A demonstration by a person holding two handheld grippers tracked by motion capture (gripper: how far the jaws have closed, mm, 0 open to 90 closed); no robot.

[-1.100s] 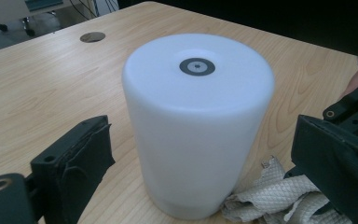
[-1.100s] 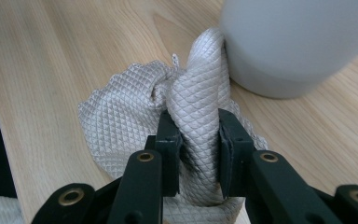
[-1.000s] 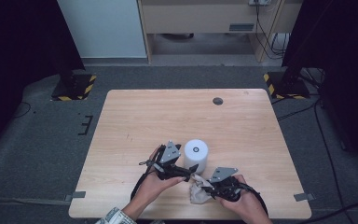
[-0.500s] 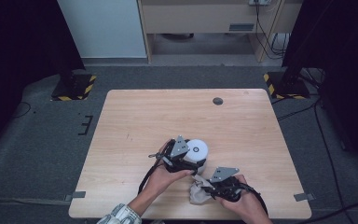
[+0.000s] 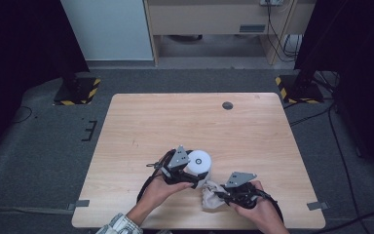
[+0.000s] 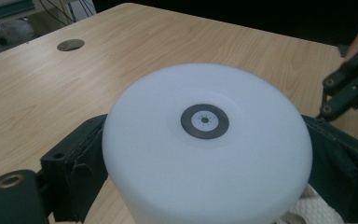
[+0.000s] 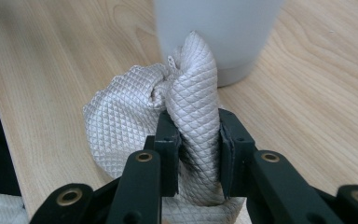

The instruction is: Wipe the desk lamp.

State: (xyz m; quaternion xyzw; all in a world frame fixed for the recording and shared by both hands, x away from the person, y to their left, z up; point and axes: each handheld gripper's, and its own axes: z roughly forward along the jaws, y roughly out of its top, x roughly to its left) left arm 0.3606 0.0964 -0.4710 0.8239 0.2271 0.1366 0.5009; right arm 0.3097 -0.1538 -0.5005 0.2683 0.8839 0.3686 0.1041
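**Cloth Clenched, Canister Braced — Ready for a Wipe**

Nearest the person, the right hand-held gripper (image 7: 193,140) is clamping a bunched, quilted white cloth (image 7: 135,121) — its two black jaws are pinching a tall fold that stands up between them, while the rest of the cloth is slumping onto the counter (image 5: 141,126). The fold's tip is sitting right against the lower wall of the white canister (image 5: 198,162), touching it or just short of it.

A little farther in, the left hand-held gripper (image 5: 184,171) is straddling that canister: in the left gripper view its pads are lying against both sides of the white body, jaws spread wide around it, having just closed in a little onto it. The flat top with its small dark ring (image 6: 204,121) is facing up, so the canister is standing upright near the counter's front edge.

To my eye the step under way is wiping the canister's side. Doing it well is asking for a steady left grasp so the canister is not skating, and cloth pressed broadly to the wall, not just its tip. Too hard a push could tip it.

Farther off, a round cable hole (image 5: 228,105) is sitting in the bare wood.
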